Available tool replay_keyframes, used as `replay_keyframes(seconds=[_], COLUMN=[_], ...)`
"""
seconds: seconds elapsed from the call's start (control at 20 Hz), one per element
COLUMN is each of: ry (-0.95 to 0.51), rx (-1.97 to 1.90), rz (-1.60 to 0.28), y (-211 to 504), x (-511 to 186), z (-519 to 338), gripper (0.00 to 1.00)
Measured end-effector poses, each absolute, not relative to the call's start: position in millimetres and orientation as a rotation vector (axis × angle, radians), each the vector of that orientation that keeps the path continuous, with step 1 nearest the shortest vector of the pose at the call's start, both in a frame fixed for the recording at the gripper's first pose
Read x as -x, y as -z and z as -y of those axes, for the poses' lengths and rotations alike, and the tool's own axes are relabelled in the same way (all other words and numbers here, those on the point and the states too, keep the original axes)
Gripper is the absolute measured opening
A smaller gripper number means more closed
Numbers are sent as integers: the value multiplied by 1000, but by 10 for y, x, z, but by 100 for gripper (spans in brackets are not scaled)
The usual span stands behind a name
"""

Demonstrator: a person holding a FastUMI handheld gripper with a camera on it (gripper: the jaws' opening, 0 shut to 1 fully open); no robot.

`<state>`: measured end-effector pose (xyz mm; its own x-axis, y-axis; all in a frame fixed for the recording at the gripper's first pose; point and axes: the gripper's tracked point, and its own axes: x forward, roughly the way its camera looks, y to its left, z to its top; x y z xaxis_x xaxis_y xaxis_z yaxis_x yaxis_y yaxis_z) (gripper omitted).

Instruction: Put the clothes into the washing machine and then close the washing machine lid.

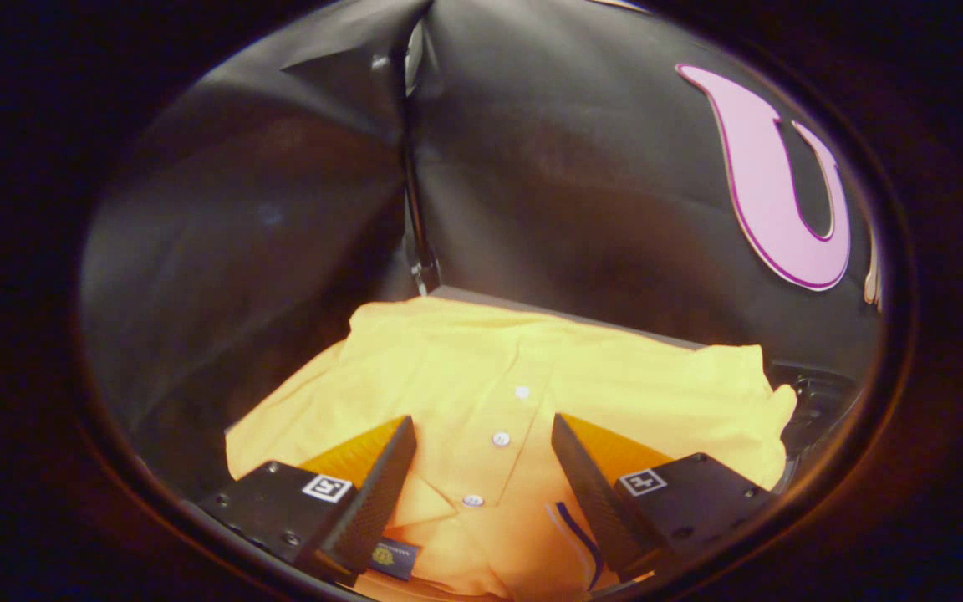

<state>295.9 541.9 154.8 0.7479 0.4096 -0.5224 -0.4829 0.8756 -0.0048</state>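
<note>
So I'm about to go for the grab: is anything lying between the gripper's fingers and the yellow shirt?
Nothing visible. The gripper is open, and the yellow shirt lies spread directly between and ahead of its fingers, with the buttoned placket and collar in the gap. No other object covers it. The washing machine itself can't be made out from here.

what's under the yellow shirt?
The yellow shirt lies spread over a dark flat surface; just its far edge shows beyond the shirt. The rest underneath is covered. The tongs hang open above the button placket, not pressing it.
</note>
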Motion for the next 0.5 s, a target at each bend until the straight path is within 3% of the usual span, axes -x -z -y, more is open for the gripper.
replay_keyframes(seconds=[0.35, 0.45, 0.5], ry=[-477, -482, -481], rx=[125, 138, 140], rz=[-498, -526, -526], y=[-1591, -1586, -1594], x=[-2969, -2950, -2942], z=[-5429, -5449, -5468], gripper=[100, 97, 83])
